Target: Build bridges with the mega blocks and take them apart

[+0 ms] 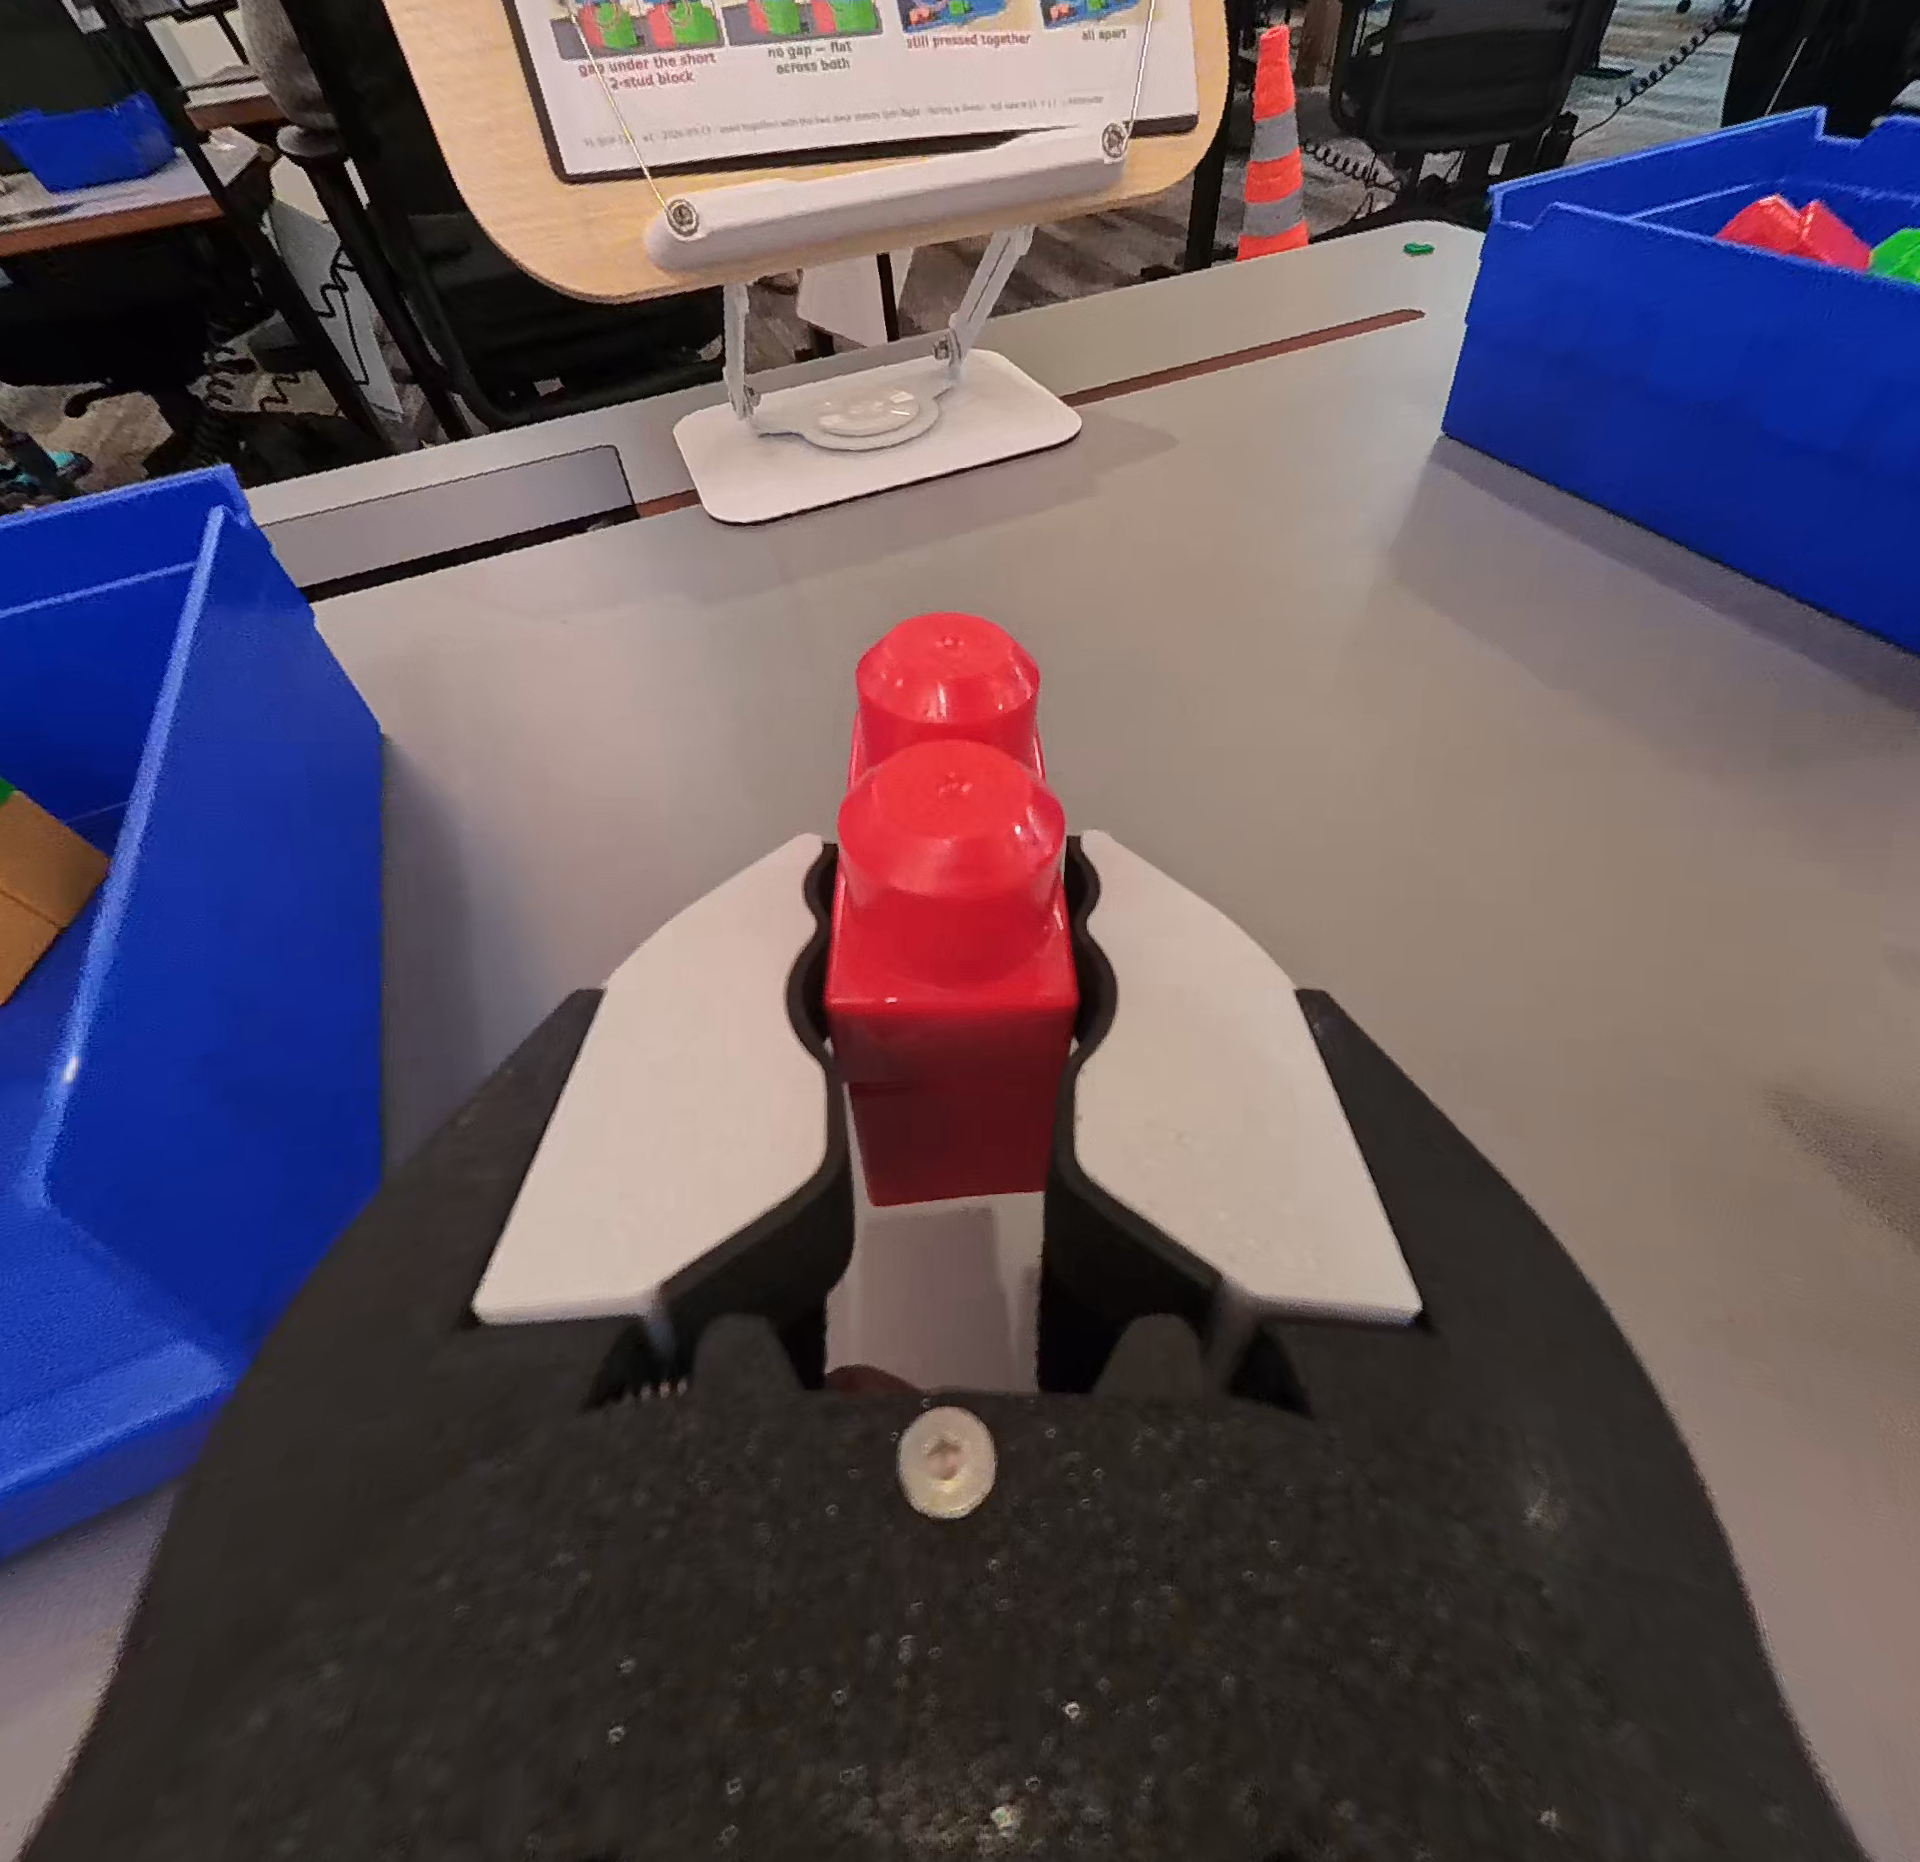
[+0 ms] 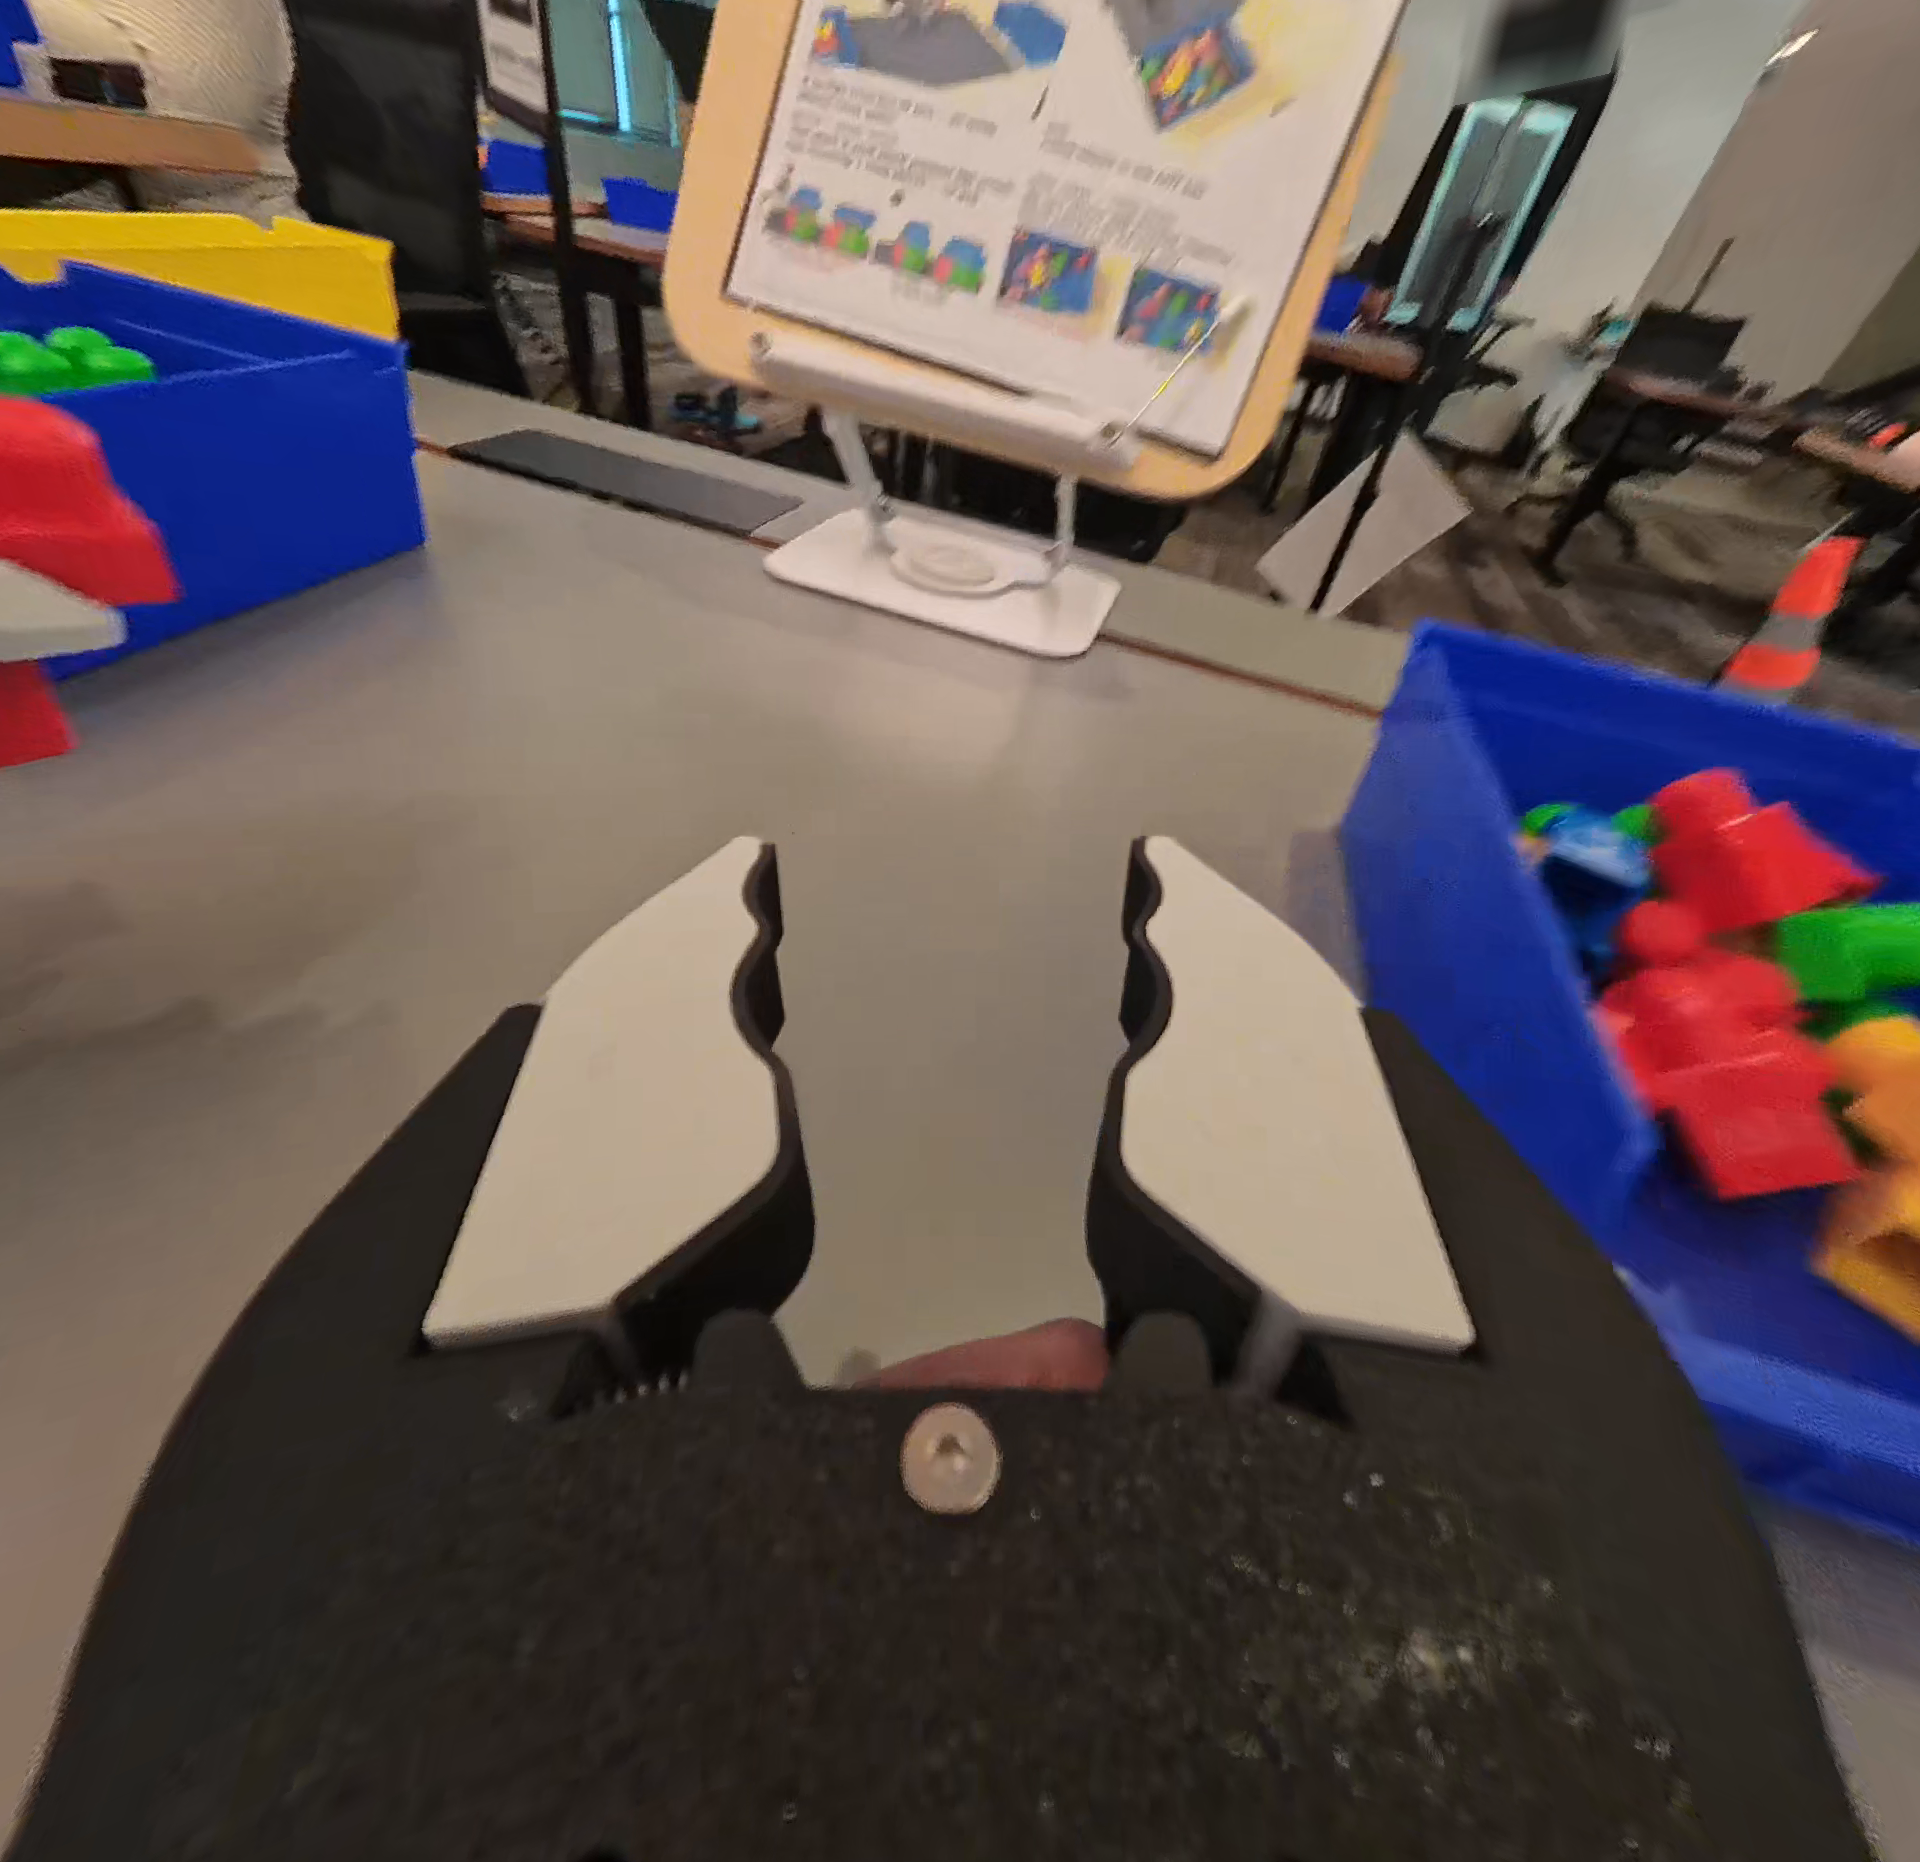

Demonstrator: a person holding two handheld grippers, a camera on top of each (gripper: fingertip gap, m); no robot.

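left gripper (image 1: 951,877) jaws clamp red block (image 1: 951,981) | right gripper (image 2: 951,867) jaws apart

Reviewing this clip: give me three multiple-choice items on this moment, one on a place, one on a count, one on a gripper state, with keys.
1. Where do the loose mixed blocks lie in the right wrist view?
A. in the blue bin at the right
B. on the bare table
C. on the stand's base

2. How many studs does the red block in the left gripper show?
A. one
B. two
C. four

3. How is the right gripper?
A. shut on a green block
B. shut on nothing
C. open and empty

Key:
1 A, the mixed blocks lie heaped inside the blue bin.
2 B, the red block in the left gripper shows two studs in a row.
3 C, the right gripper has its fingers apart with only grey table between.
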